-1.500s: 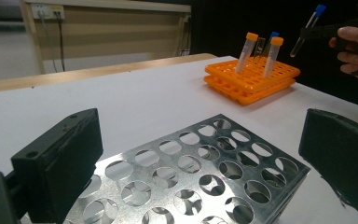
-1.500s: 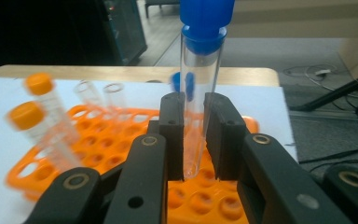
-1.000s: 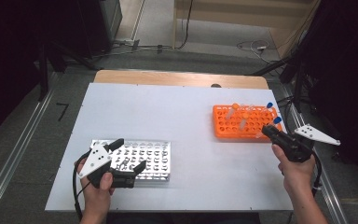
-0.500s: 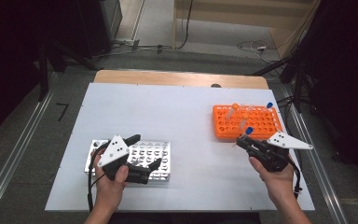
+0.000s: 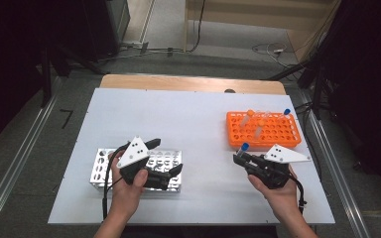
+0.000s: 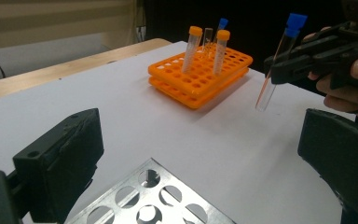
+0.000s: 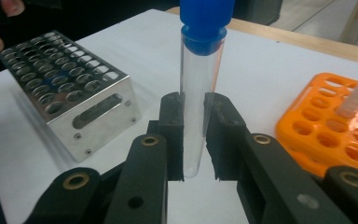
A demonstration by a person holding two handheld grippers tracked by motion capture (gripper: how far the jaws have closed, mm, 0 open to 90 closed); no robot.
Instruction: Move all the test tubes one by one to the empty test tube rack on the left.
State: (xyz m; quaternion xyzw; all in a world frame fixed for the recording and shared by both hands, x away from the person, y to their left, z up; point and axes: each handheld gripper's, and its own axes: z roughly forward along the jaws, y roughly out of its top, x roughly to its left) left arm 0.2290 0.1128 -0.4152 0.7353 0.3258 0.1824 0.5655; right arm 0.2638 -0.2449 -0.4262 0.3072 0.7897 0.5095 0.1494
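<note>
Right gripper (image 7: 195, 135) clamps the blue-capped tube (image 7: 200, 84) upright.
Left gripper (image 6: 200, 154) gapes empty over the metal rack (image 6: 154, 200).

No writing, label, brand mark or number can be read anywhere: none on the orange rack (image 5: 264, 130), the metal rack (image 5: 138, 166), the blue-capped tube (image 7: 199, 84) or the table (image 5: 188, 119).
</note>
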